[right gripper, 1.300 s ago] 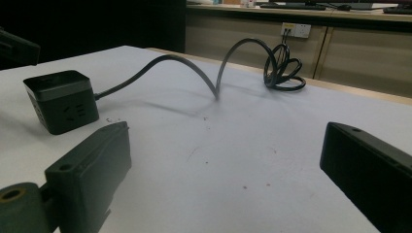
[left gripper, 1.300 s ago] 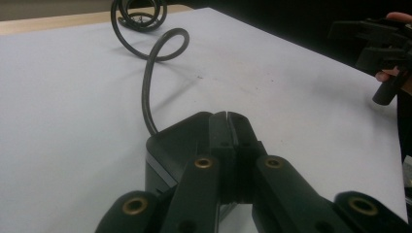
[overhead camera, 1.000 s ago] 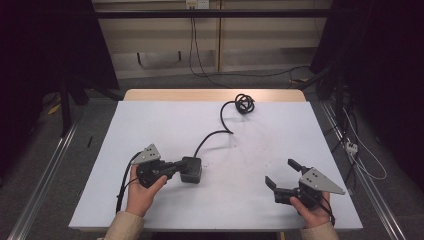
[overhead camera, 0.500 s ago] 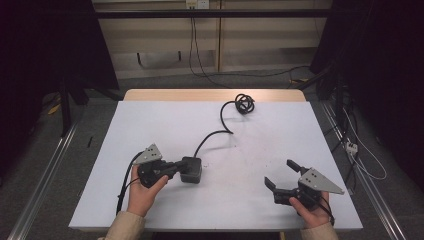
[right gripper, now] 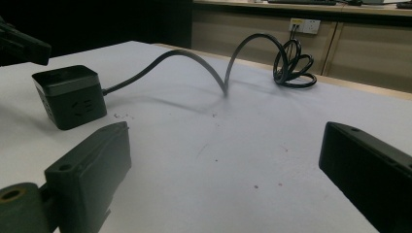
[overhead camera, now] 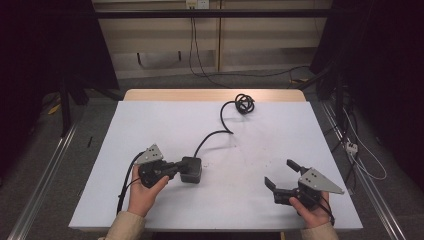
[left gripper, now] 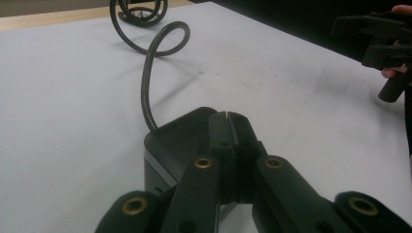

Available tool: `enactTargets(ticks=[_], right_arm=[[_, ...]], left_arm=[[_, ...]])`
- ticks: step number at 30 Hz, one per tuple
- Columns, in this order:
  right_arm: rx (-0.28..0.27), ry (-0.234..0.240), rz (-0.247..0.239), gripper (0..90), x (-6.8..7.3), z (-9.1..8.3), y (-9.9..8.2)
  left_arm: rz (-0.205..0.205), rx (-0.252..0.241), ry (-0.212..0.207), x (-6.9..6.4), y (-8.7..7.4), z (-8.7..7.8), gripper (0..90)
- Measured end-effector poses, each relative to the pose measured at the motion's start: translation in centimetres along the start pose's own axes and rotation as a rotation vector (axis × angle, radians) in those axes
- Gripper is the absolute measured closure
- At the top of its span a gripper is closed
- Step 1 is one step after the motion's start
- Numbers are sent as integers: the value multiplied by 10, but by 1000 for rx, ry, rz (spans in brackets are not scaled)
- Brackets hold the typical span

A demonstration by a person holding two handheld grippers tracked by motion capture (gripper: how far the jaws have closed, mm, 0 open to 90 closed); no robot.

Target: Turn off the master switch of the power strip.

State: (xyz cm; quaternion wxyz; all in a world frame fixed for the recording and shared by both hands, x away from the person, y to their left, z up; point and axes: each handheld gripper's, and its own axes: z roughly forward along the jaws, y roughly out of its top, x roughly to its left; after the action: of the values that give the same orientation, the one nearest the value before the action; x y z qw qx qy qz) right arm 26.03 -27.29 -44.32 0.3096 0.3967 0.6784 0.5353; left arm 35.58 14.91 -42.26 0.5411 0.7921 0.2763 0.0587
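Observation:
A black cube-shaped power socket (overhead camera: 192,170) (right gripper: 70,94) sits on the white table (overhead camera: 150,125), left of centre near the front. Its black cable (overhead camera: 220,132) (left gripper: 145,82) arcs away to a coil (overhead camera: 244,103) (right gripper: 291,65) at the far edge. My left gripper (overhead camera: 176,169) (left gripper: 227,119) is shut, jaws pressed together with nothing between them, tips lying over the cube's top. My right gripper (overhead camera: 279,172) (right gripper: 226,145) is held at the front right, open and empty, pointing toward the cube. A hand holds each gripper.
A wall socket (right gripper: 304,25) sits on the cabinet front behind the table. Loose cables (overhead camera: 350,145) lie on the floor to the right. Metal rails (overhead camera: 45,175) run along both sides. Bare white tabletop lies between the two grippers.

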Motion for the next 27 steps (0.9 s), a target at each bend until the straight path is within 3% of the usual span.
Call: enactTargets(ticks=[27], right_arm=[[8,8,0,47,1,1,0]], left_arm=[[9,23,-4,-1,0,7,900]])
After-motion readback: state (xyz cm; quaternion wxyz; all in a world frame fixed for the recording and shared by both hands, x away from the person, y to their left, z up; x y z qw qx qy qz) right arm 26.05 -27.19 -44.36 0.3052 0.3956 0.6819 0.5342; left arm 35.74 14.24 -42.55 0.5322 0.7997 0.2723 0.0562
